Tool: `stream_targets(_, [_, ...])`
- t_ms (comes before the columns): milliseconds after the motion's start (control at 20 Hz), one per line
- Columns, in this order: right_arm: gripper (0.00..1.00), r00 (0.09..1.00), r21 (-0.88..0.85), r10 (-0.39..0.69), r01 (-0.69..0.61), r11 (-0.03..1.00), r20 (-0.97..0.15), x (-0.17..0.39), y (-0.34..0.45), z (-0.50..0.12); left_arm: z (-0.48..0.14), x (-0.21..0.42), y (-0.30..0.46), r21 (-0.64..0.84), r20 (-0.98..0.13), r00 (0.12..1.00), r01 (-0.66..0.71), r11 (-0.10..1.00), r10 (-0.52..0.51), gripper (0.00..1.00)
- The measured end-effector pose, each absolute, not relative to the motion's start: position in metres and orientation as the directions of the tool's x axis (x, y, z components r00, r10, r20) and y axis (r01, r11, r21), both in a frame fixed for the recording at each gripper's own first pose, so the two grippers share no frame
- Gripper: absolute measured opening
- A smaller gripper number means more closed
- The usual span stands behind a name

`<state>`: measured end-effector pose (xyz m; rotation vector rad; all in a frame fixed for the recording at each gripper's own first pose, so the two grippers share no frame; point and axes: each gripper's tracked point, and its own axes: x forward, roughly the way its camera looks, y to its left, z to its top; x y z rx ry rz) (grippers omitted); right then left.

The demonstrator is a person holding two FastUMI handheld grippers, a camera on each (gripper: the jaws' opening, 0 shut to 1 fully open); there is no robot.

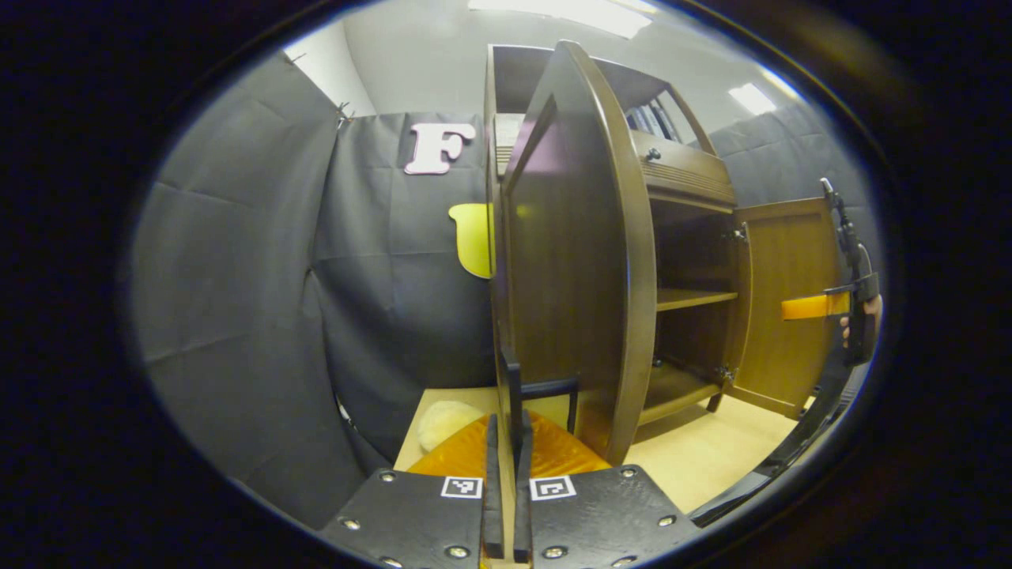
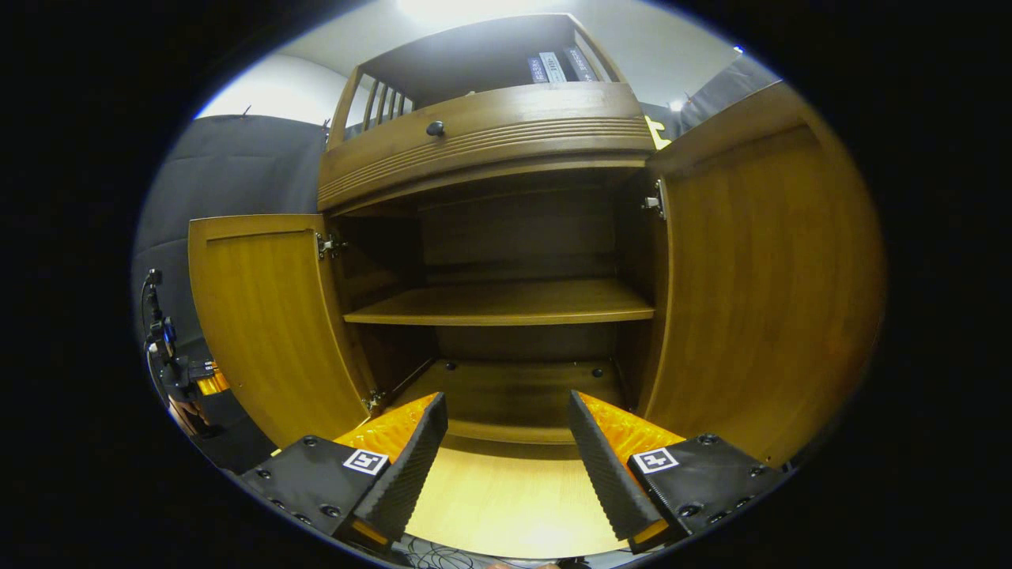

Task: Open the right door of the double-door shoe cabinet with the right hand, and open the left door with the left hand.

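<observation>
The shoe cabinet (image 2: 506,237) stands against the booth wall with both lower doors swung wide, its dark interior fully exposed in the right gripper view. The top of the cabinet is cut off by the picture's edge, and the items on its upper rack are too small to make out. Inside, one shelf (image 2: 506,304) crosses the middle; the space above and below it is shadowed.

In the left gripper view the left door (image 1: 573,261) stands nearly edge-on, hiding much of the cabinet's left half. The right door (image 1: 783,300) hangs open beyond it, its far edge touching or just beside the distant right gripper (image 1: 818,306); I cannot tell which.

The left gripper (image 1: 507,442) is nearly closed, its fingers pressed on the left door's dark handle (image 1: 526,391), low on the door.

The right gripper (image 2: 506,450) is spread wide and holds nothing, with bare pale floor (image 2: 506,506) between it and the cabinet's base.

A pale fuzzy object (image 1: 443,423) lies on the floor beside the left door.
</observation>
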<state>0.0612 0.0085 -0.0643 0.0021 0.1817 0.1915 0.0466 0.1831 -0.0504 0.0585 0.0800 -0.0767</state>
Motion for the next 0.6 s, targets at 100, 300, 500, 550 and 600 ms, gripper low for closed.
stream_targets(100, [0.93,0.968,0.016,0.173,-0.173,0.985,-0.18,0.063,0.001,-0.064,-0.049,0.036,0.196,0.08,-0.091,0.995,0.043,0.996,-0.035,0.07])
stream_targets(300, [0.92,0.975,0.006,0.145,-0.146,0.989,-0.166,0.067,-0.012,-0.06,-0.035,-0.006,0.222,0.027,-0.06,0.997,-0.05,0.998,0.052,0.07])
stream_targets(500, [0.93,0.976,-0.012,0.144,-0.148,0.989,-0.166,0.069,-0.015,-0.059,-0.008,-0.045,0.213,0.048,-0.014,0.993,-0.119,0.992,0.12,0.07])
stream_targets(550, [0.93,0.976,-0.016,0.147,-0.151,0.988,-0.164,0.069,-0.015,-0.057,-0.001,-0.052,0.207,0.057,-0.005,0.992,-0.129,0.99,0.13,0.07])
stream_targets(600, [0.93,0.976,-0.021,0.15,-0.155,0.988,-0.16,0.068,-0.014,-0.056,0.008,-0.058,0.199,0.061,0.005,0.991,-0.13,0.99,0.13,0.07])
